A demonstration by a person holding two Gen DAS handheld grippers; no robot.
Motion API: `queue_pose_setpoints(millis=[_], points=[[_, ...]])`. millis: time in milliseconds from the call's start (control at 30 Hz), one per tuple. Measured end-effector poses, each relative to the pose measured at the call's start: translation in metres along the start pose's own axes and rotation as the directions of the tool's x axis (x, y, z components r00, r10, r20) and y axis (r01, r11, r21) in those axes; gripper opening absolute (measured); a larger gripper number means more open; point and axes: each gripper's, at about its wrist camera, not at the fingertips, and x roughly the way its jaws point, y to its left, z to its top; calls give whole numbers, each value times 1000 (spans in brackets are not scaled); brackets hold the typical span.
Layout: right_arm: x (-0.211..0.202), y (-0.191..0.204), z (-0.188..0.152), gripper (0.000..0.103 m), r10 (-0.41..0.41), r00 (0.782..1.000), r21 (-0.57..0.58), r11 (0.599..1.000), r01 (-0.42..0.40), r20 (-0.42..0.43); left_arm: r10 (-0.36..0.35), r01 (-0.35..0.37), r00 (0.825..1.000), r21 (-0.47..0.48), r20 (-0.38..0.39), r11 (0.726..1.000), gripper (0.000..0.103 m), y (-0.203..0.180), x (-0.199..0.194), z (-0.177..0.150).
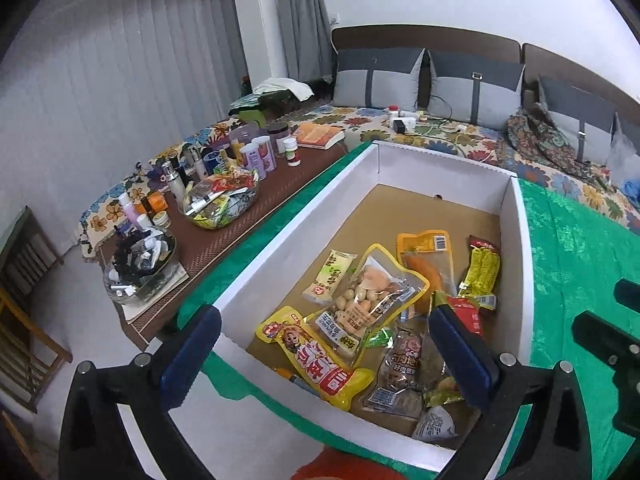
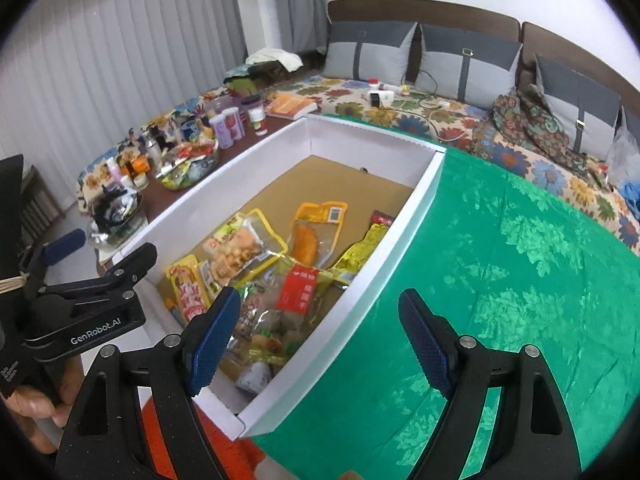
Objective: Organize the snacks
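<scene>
A: Tools first — what were they doing?

B: Left tool (image 1: 324, 354) hung over the near end of the white cardboard box (image 1: 280, 248), jaws spread wide with nothing between them. Right tool (image 2: 320, 336) stood open and empty too, straddling the box's right wall above the green cloth (image 2: 520, 280).

A: So which step?

B: Between packets, I'd judge; the next move called for fetching another snack, likely from the glass bowl (image 1: 224, 204) of packets on the brown counter (image 1: 256, 216).

A: And inside the box?

B: Snack packets (image 1: 372, 300) lay heaped at its near end: a clear pouch, yellow packs, a red one. The far end was bare brown card.
</scene>
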Motion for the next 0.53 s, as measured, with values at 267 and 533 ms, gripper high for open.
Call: queue_pose_setpoints(millis=[267,533], points=[[1,12,-2,84,4,1000,-29,1000,-4,-8,-14,14,1000,-11,-7,1000,103,3,-2,-2],[4,15,-2,84,6,1000,-30,1000,-7,-15,-45,42,998,-49,-45,998,103,9,5,-7]])
